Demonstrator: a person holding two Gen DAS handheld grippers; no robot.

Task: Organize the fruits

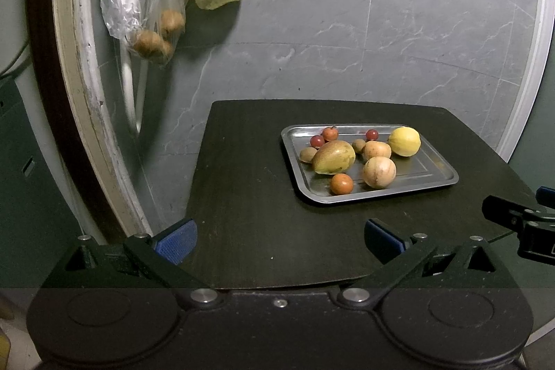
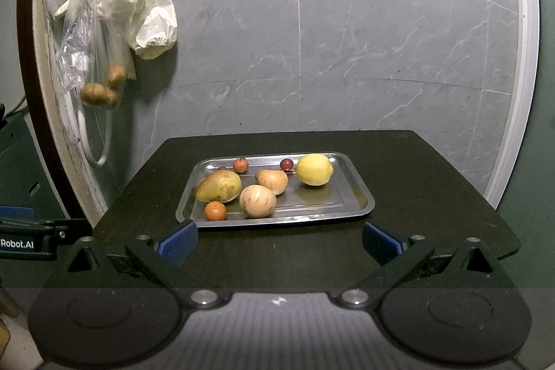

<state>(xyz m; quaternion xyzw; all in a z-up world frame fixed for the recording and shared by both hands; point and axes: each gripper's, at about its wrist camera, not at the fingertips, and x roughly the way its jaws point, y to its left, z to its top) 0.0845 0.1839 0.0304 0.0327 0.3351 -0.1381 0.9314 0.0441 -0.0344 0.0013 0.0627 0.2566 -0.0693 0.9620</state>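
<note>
A steel tray (image 1: 437, 174) (image 2: 357, 196) lies on a dark table (image 1: 249, 182) (image 2: 416, 182). On it rest a yellow-green mango (image 1: 333, 157) (image 2: 219, 186), a lemon (image 1: 404, 141) (image 2: 314, 169), two pale round fruits (image 1: 379, 172) (image 2: 257, 200), a small orange fruit (image 1: 341, 184) (image 2: 215, 211) and several small red and brown fruits. My left gripper (image 1: 279, 241) stands open near the table's front edge, left of the tray, holding nothing. My right gripper (image 2: 279, 240) is open just in front of the tray, nothing between its fingers.
A clear plastic bag (image 1: 145, 6) (image 2: 83, 40) with brown fruits and pale gloves hangs on the left wall beside a door frame (image 1: 69, 92). A grey marble wall (image 1: 381, 23) rises behind the table. The right gripper's body (image 1: 520, 224) shows at the right edge.
</note>
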